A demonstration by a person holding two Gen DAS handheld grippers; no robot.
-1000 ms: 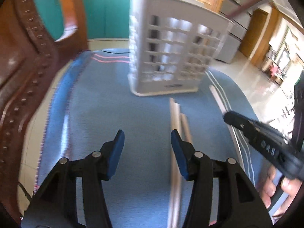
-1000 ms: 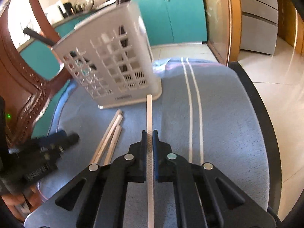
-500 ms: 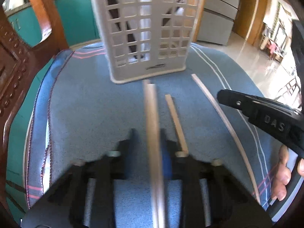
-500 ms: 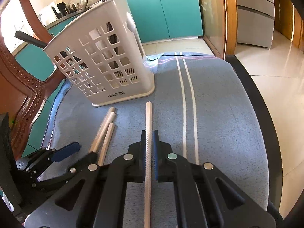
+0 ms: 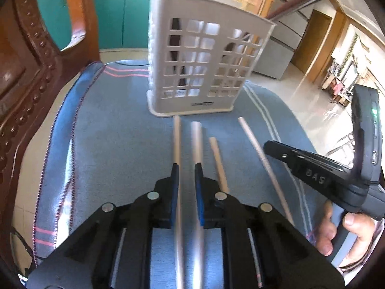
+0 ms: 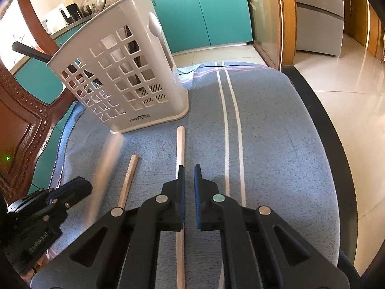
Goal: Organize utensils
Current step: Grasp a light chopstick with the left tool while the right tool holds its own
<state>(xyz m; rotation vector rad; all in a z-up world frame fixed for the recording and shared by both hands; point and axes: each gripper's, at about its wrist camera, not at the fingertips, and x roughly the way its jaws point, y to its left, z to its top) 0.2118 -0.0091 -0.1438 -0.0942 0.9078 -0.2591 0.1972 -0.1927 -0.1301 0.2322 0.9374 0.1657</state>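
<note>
In the left wrist view, the left gripper [image 5: 187,185] is seen closed on a pair of chopsticks [image 5: 176,139]. Its jaws have just been closing, and one stick lies against each blue pad. The tips are aimed at the foot of the white basket [image 5: 199,72] and stop just short of it. A loose chopstick [image 5: 217,161] lies on the blue cloth [image 5: 108,156] on the near side of the basket. A fourth chopstick [image 5: 259,154] runs under the right gripper [image 5: 272,147], which is carried by a hand [image 5: 346,231]. Dark handles [image 5: 175,41] already stand inside the basket, and a carved chair [image 5: 24,84] is beside it.

In the right wrist view, the right gripper [image 6: 189,185] is drawn almost shut, with only a slit showing. The fourth chopstick [image 6: 180,144] runs along one pad, and a pinch cannot be confirmed. The pair [image 6: 105,163] is blurred, slanting up toward the basket [image 6: 120,79] from the left gripper [image 6: 79,185]. The loose chopstick [image 6: 130,178] lies between the two.

The sticks are judged light, stiff and smooth, so they are likely to pivot or slip. They are best taken near mid-length. The basket's tall rim must be cleared, and the handles inside could crowd the drop.
</note>
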